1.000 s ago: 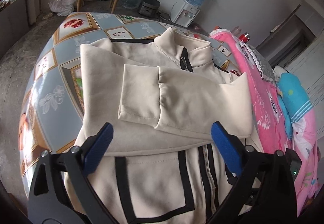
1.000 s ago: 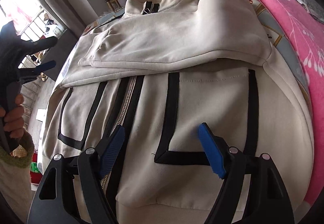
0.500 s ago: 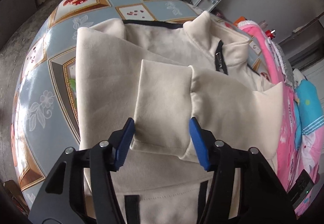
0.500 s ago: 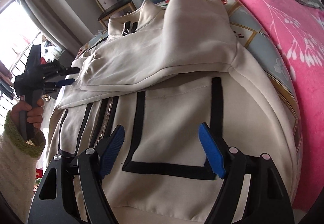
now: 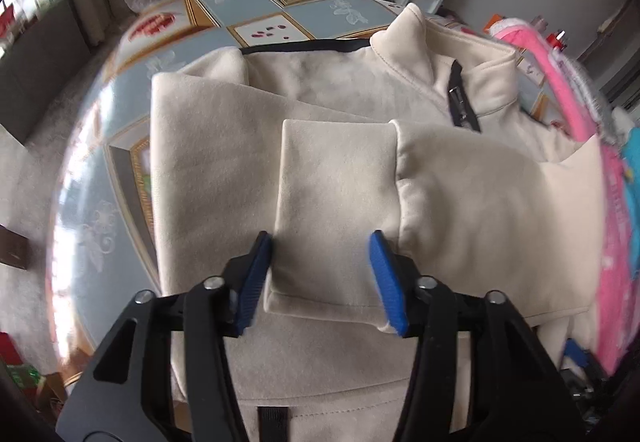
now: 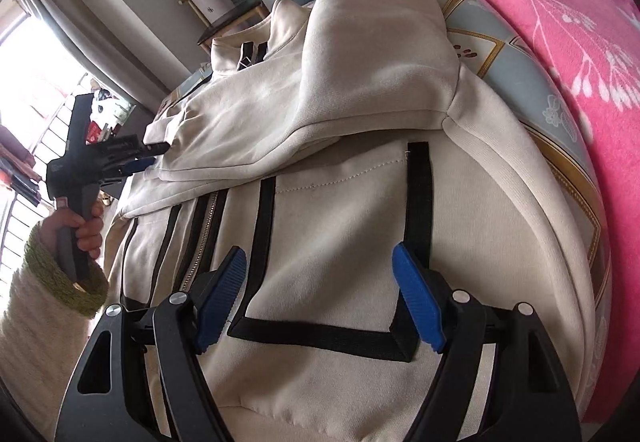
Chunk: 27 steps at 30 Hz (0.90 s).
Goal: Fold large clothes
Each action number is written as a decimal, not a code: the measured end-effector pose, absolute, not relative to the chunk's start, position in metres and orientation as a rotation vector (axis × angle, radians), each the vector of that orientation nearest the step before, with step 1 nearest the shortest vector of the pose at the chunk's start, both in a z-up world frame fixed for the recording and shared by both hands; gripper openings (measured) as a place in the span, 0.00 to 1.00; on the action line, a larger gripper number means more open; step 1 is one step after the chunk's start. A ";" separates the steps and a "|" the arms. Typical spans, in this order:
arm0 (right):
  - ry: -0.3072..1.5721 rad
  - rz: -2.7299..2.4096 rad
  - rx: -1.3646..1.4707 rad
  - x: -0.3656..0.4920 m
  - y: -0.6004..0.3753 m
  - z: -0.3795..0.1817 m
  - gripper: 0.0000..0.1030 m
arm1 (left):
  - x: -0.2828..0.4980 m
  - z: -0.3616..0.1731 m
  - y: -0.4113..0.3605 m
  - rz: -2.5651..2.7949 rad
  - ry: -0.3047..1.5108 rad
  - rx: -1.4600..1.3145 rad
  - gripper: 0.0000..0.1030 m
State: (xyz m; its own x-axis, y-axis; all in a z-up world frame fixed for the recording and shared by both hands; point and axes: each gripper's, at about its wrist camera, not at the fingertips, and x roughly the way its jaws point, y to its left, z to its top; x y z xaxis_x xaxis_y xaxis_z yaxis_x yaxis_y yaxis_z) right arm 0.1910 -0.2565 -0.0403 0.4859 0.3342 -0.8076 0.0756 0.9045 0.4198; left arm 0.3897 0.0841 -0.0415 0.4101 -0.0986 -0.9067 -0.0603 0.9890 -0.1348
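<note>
Step in hand: the sleeve stage of the fold, as I judge it. Both sleeves already lie crossed over the chest of the cream fleece zip jacket with black trim [image 5: 328,106]; the left gripper [image 5: 320,274] is set around the cuff [image 5: 336,202] of the upper sleeve.

Left jaws: parted, one blue pad on each side of the cuff, close to its edges. I cannot tell whether either pad touches the cloth; nothing is pinched between them.

Right jaws: the right gripper [image 6: 320,298] is released and empty, above the lower front of the jacket, the black-outlined patch pocket [image 6: 332,262] lying between and just ahead of its pads.

Where the jacket is: flat, front up, on the desk with the blue-grey patterned oilcloth [image 5: 120,162]; collar [image 5: 440,42] far ahead of the left jaws, hem towards both grippers. A pink flowered blanket [image 6: 560,42] lies to the right of the right jaws, beside the jacket.

Next move, my judgement: either nip the cuff to square the sleeve, or leave it and move both jaws to the hem corners, then carry the lower half up towards the collar. That calls for a grip through both layers and a level lift, so the crossed sleeves do not slide.

How the jacket looks: thick, soft, matt fleece, a little creased at the shoulders; stand-up collar, zip shut with the black puller [image 5: 460,98] at the neck; black stripes flank the zip.
</note>
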 end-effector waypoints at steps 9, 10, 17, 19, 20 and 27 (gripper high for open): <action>1.084 0.151 0.410 0.194 -0.251 -0.039 0.72 | 0.340 0.020 0.079 0.016 0.916 -0.029 0.08; 1.086 0.150 0.406 0.196 -0.250 -0.039 0.72 | 0.335 0.026 0.084 0.023 0.898 -0.038 0.08; 1.103 0.134 0.380 0.200 -0.244 -0.038 0.72 | 0.322 -0.010 0.145 0.012 0.998 -0.239 0.08; 1.109 0.129 0.373 0.203 -0.242 -0.038 0.72 | 0.317 -0.019 0.148 0.005 0.996 -0.262 0.08; 1.111 0.128 0.370 0.202 -0.242 -0.038 0.72 | 0.316 -0.021 0.148 0.005 0.991 -0.269 0.08; 1.119 0.112 0.333 0.203 -0.236 -0.039 0.72 | 0.313 0.003 0.149 -0.005 0.885 -0.247 0.08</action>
